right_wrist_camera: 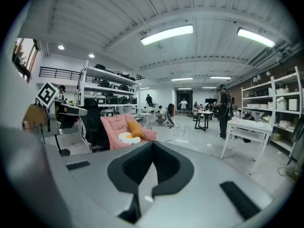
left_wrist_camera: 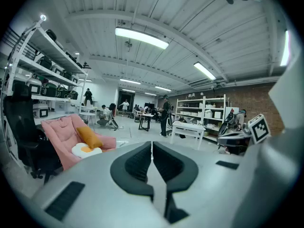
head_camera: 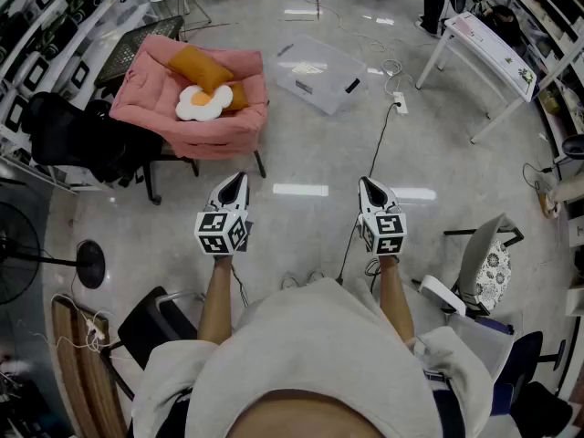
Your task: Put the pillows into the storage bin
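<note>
Pink chair (head_camera: 151, 94) holds 2 pillows (head_camera: 203, 103); bin (head_camera: 315, 76) nearby.

The head view looks steeply down from above the person's head onto both forearms, the left gripper (head_camera: 234, 186), the right gripper (head_camera: 370, 188) and the floor beyond, with the pink armchair (head_camera: 155, 89) well off at upper left. Each gripper view sits low, close behind its own jaws, and faces almost level across the room. All three views share the armchair, its fried-egg pillow (head_camera: 203, 101) and the white table (head_camera: 488, 48).
</note>
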The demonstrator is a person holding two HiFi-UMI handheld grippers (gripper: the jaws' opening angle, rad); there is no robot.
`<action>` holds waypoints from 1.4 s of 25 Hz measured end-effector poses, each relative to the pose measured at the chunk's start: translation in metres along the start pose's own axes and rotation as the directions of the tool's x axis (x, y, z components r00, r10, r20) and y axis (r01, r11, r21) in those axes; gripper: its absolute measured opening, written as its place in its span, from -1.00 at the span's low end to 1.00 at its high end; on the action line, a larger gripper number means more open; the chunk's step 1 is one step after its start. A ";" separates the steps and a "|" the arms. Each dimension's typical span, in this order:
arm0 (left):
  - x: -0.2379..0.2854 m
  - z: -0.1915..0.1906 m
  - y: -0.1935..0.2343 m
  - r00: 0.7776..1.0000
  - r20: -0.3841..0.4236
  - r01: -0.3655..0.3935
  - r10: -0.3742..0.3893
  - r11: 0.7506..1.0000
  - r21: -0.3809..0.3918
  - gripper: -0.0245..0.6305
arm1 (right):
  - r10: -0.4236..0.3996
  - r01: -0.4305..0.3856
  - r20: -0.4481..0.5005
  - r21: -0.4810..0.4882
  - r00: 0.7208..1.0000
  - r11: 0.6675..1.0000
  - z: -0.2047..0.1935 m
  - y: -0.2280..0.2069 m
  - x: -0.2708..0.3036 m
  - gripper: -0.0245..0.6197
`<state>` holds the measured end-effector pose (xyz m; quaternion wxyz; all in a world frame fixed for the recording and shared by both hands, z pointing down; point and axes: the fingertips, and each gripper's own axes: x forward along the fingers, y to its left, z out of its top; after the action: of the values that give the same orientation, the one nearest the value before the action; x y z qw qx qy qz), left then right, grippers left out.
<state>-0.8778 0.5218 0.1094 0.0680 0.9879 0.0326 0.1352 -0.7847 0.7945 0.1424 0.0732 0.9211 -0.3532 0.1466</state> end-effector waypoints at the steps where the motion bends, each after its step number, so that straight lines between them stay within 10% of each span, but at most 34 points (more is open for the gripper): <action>1: 0.000 -0.001 -0.001 1.000 -0.003 0.000 0.000 1.000 0.001 -0.87 | 0.000 0.000 0.001 0.001 1.000 1.000 0.000 -0.001 0.000 -0.93; 15: 0.019 -0.001 -0.017 1.000 -0.005 0.012 -0.012 1.000 0.014 -0.87 | 0.026 -0.027 0.039 0.037 0.999 0.999 0.007 -0.016 0.008 -0.93; 17: 0.024 -0.002 -0.024 1.000 -0.005 0.014 -0.014 1.000 0.015 -0.88 | 0.064 -0.066 0.042 0.050 0.997 0.997 0.004 -0.016 0.012 0.19; 18: 0.027 -0.002 -0.027 1.000 -0.006 0.014 -0.014 1.000 0.015 -0.87 | 0.075 -0.077 0.042 0.049 0.996 0.996 0.003 -0.018 0.014 0.33; 35: 0.101 -0.024 -0.019 0.998 -0.059 -0.008 0.007 1.000 -0.019 -0.87 | 0.112 -0.111 -0.019 0.035 0.994 0.993 -0.016 -0.055 0.083 0.30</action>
<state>-0.7878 0.5515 0.1565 0.0761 0.9830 0.0294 0.1647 -0.6928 0.7872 0.1828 0.0531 0.8995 -0.4008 0.1657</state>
